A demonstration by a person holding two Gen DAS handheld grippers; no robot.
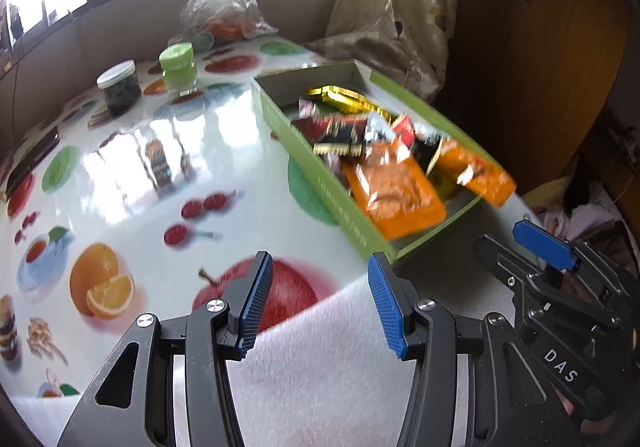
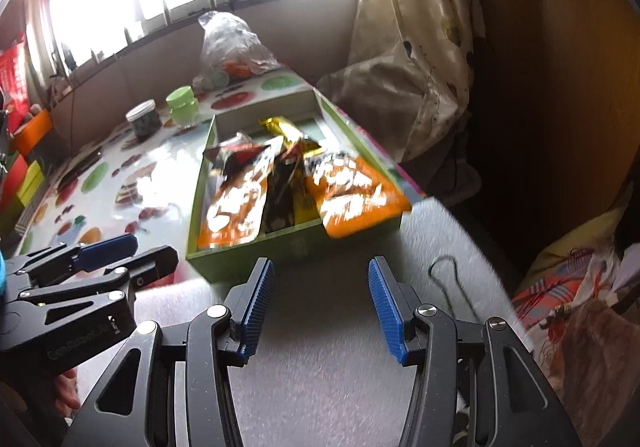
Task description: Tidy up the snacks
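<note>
A shallow green box lies on the fruit-print table and holds a loose pile of snack packets. Two orange packets lie at its near end. Dark and red packets fill the middle, and a gold packet lies behind them. My left gripper hovers open over the table edge, short of the box's near corner, with nothing between its pads. My right gripper is open and empty too, just before the box's near wall. Each gripper shows in the other view: right gripper, left gripper.
At the back of the table stand a white-lidded jar, a green-lidded jar and a clear plastic bag. A white foam sheet covers the near edge, and a thin wire clip lies on it. A curtain and a wooden cabinet are on the right.
</note>
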